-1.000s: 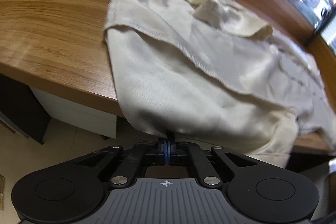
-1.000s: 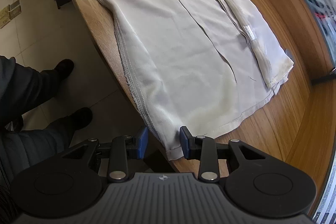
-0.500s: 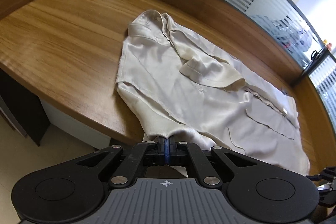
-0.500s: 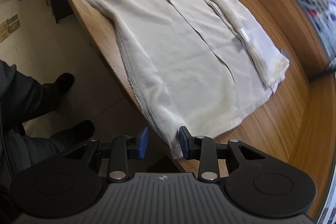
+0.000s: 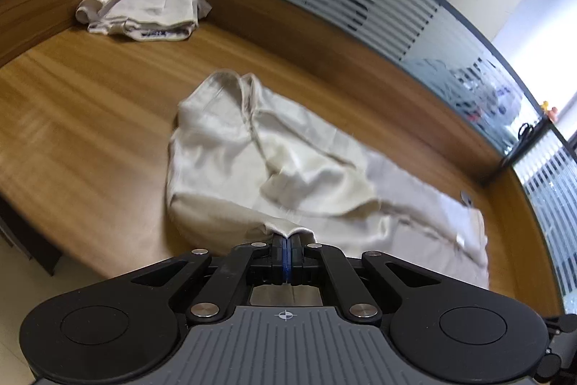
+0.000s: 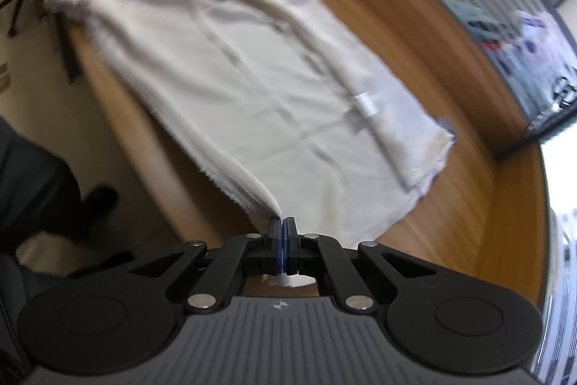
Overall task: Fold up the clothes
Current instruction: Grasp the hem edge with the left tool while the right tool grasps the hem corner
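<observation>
Cloth sits pinched in both claws, and that near edge is what the coming fold turns on. The left claw [image 5: 287, 253] is pressed together on a peak of fabric at the shirt's [image 5: 252, 175] near side, towards the shoulder end; the right claw [image 6: 282, 242] is likewise closed on the near corner of the hem, with a scrap of white showing below its pads.

From each claw the shirt runs away across the surface [image 5: 90, 118]. Its long axis lies crosswise to the person, collar [image 5: 238, 85] to the left and hem [image 6: 429, 168] to the right, so the two claws hold the same long near edge at opposite ends. The fabric rises from the surface up to each grip, so that edge looks lifted rather than lying flat.

Beyond the grips, the body of the shirt lies on the wood, the far long edge with its placket and small white label [image 6: 366, 103] near the back rail. The likely move, then, is away from the person: carry the near edge over towards the far one, both claws travelling together so the fold line stays parallel to the long axis.

Farthest off, a bundled cream garment [image 5: 144, 11] lies at the surface's back left corner, well apart.
</observation>
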Action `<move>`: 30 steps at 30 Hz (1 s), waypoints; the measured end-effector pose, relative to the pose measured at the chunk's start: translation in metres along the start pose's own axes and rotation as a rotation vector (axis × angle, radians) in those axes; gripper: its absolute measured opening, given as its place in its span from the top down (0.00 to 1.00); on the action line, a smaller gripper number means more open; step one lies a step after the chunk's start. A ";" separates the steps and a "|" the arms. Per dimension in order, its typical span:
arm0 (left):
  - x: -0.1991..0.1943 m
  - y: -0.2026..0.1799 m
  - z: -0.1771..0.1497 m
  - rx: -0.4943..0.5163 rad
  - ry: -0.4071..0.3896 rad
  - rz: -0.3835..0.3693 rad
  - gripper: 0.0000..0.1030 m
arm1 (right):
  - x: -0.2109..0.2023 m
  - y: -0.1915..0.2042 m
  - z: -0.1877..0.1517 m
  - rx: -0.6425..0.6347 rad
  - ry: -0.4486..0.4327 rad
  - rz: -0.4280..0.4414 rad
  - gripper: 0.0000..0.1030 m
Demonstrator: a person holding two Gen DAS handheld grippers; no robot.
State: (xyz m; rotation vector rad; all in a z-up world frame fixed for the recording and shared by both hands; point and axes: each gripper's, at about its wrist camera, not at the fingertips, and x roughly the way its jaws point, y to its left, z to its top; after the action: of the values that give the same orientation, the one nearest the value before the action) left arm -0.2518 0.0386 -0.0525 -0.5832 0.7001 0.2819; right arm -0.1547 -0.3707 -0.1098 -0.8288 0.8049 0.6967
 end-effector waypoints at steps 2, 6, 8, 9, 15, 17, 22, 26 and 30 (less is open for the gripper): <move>0.005 -0.006 0.012 -0.003 -0.009 -0.001 0.98 | 0.001 -0.011 0.008 0.030 -0.005 -0.017 0.99; 0.020 -0.013 0.035 -0.017 -0.017 -0.015 0.98 | 0.009 -0.032 0.025 0.081 -0.005 -0.055 0.99; 0.026 -0.016 0.048 -0.021 -0.020 -0.020 0.98 | 0.017 -0.043 0.032 0.111 0.002 -0.075 0.99; 0.029 -0.017 0.054 -0.023 -0.021 -0.026 0.98 | 0.020 -0.049 0.035 0.128 0.004 -0.084 0.99; 0.047 -0.029 0.087 0.003 -0.024 -0.066 0.98 | 0.042 -0.076 0.053 0.198 0.030 -0.129 0.99; 0.053 -0.034 0.096 0.016 -0.027 -0.081 0.98 | 0.051 -0.084 0.058 0.209 0.039 -0.138 0.99; 0.071 -0.038 0.117 0.025 -0.021 -0.100 0.98 | 0.071 -0.104 0.073 0.213 0.064 -0.163 0.99; 0.096 -0.037 0.126 0.048 0.032 -0.062 0.98 | 0.092 -0.119 0.085 0.200 0.092 -0.145 0.99; 0.125 -0.034 0.130 0.072 0.088 -0.023 0.98 | 0.122 -0.128 0.095 0.174 0.140 -0.108 0.99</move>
State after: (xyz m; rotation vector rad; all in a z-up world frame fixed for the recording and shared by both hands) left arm -0.0775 0.0942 -0.0426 -0.5373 0.7846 0.2100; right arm 0.0406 -0.3282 -0.1251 -0.7627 0.9255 0.4698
